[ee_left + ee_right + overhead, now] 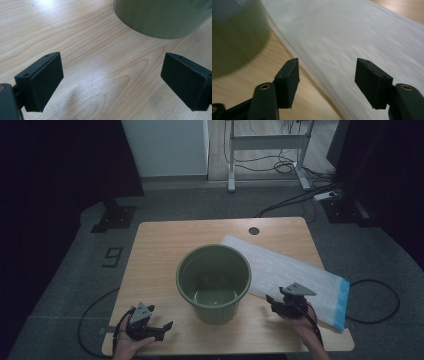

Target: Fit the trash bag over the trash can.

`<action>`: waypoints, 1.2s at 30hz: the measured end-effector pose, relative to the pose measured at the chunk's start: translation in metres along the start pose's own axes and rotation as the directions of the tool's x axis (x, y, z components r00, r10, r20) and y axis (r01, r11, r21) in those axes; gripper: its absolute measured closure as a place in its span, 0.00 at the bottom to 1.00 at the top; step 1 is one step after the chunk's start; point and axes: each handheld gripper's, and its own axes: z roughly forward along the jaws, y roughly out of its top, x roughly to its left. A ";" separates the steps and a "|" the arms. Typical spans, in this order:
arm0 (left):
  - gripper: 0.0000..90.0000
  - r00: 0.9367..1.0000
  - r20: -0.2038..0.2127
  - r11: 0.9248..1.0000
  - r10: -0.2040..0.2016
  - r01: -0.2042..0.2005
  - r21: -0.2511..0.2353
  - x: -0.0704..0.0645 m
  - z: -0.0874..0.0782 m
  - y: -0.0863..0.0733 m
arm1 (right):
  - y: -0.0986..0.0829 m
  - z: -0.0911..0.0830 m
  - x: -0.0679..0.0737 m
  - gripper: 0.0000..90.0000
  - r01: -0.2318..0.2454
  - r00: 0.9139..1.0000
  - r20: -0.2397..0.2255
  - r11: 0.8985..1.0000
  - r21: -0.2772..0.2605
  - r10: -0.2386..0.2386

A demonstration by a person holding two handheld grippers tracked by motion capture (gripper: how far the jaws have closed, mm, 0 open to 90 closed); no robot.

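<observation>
While both of my tools rest low on the worktop (160, 240), I list what lies about the green bucket (214, 282), taking it as the landmark.

Item: white bag (290, 277). Lies flat on the side of the bucket toward my right tool, one long edge running just beside the bucket's foot, the far end overhanging the worktop's edge. Woven-looking plastic sheet, translucent white, with a blue band along one short end. I judge it light, limp and rather slick; it will sag and fold when lifted. Best taken by pinching the near long edge or a corner, where a jaw can slide under.

Item: green bucket. Stands upright mid-worktop, mouth up, nothing inside. Round, tapering downward, smooth dull olive plastic with a thick rolled rim. Likely stiff and light, so it may slide or tip if pushed; the rim is the place to grip.

Item: right tool (327, 75). Beside the bucket, over the bag's near edge, jaws spread wide, nothing between them.

Item: left tool (111, 82). On the bucket's other side, apart from its wall, jaws likewise wide and holding nothing, over bare wood.

Item: worktop. Pale wood-grain laminate, rounded corners, dark round grommet hole beyond the bucket.
</observation>
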 end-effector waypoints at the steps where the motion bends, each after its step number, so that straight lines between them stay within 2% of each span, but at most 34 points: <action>1: 0.04 1.000 0.000 1.000 0.000 0.000 0.000 0.000 0.000 0.000 | 0.004 0.006 0.003 0.36 0.002 1.000 -0.009 1.000 0.001 -0.002; 2: 0.04 1.000 0.001 1.000 -0.007 0.007 -0.004 0.001 0.000 0.000 | 0.009 0.016 0.007 0.35 0.005 1.000 -0.022 1.000 0.006 -0.005; 3: 0.04 1.000 0.001 1.000 -0.007 0.007 -0.004 0.001 0.000 0.000 | 0.009 0.016 0.007 0.35 0.005 1.000 -0.022 1.000 0.006 -0.005; 4: 0.04 1.000 0.008 1.000 -0.013 0.013 -0.012 0.002 -0.001 0.000 | 0.016 0.032 0.013 0.34 0.007 1.000 -0.031 1.000 0.019 -0.006; 9: 0.05 1.000 0.006 1.000 -0.019 0.019 -0.019 0.004 -0.003 0.000 | 0.022 0.060 0.022 0.33 0.023 0.998 -0.062 0.998 0.053 -0.020; 14: 0.05 0.999 -0.001 0.999 -0.037 0.037 -0.014 0.008 -0.002 -0.001 | 0.022 0.074 0.027 0.30 0.025 0.998 -0.060 0.997 0.079 -0.020; 19: 0.06 0.999 -0.008 1.000 -0.031 0.031 -0.001 0.007 -0.001 -0.001 | 0.024 0.079 0.030 0.32 0.038 0.998 -0.055 0.996 0.083 -0.034; 20: 0.06 0.999 -0.013 0.999 -0.034 0.034 -0.001 0.007 0.000 -0.001 | 0.024 0.081 0.030 0.39 0.050 0.998 -0.038 0.994 0.097 -0.046; 21: 0.06 0.999 -0.014 0.999 -0.034 0.034 -0.001 0.007 0.000 -0.001 | 0.025 0.082 0.030 0.40 0.050 0.999 -0.026 0.993 0.109 -0.047; 24: 0.06 0.999 -0.017 0.999 -0.038 0.038 -0.006 0.008 -0.002 -0.001 | 0.025 0.081 0.029 0.56 0.051 0.999 -0.023 0.994 0.099 -0.049; 25: 0.06 0.999 -0.017 0.999 -0.038 0.038 -0.006 0.008 -0.002 -0.001 | 0.025 0.081 0.029 0.56 0.051 0.999 -0.023 0.994 0.099 -0.049; 26: 0.06 0.999 -0.019 0.999 -0.037 0.037 -0.007 0.008 -0.002 -0.002 | 0.025 0.080 0.026 0.68 0.046 0.999 -0.016 0.993 0.105 -0.045; 31: 0.07 0.999 -0.020 0.999 -0.042 0.042 -0.011 0.009 -0.004 -0.002 | 0.027 0.076 0.017 0.94 0.011 1.000 0.027 0.992 0.128 -0.014; 33: 0.07 0.999 -0.022 0.999 -0.041 0.040 -0.012 0.010 -0.005 -0.002 | 0.025 0.074 0.012 0.98 -0.006 0.999 0.054 0.992 0.126 -0.001; 34: 0.07 0.999 -0.023 0.999 -0.042 0.042 -0.013 0.010 -0.005 -0.003 | 0.024 0.072 0.008 0.98 -0.027 0.998 0.053 0.994 0.102 0.021; 35: 0.07 0.999 -0.023 0.999 -0.042 0.042 -0.013 0.010 -0.005 -0.003 | 0.024 0.072 0.008 0.98 -0.027 0.998 0.053 0.994 0.102 0.021; 36: 0.07 0.999 -0.026 0.999 -0.046 0.046 -0.014 0.011 -0.005 -0.003 | 0.023 0.065 0.002 0.99 -0.074 0.996 0.044 0.996 0.054 0.072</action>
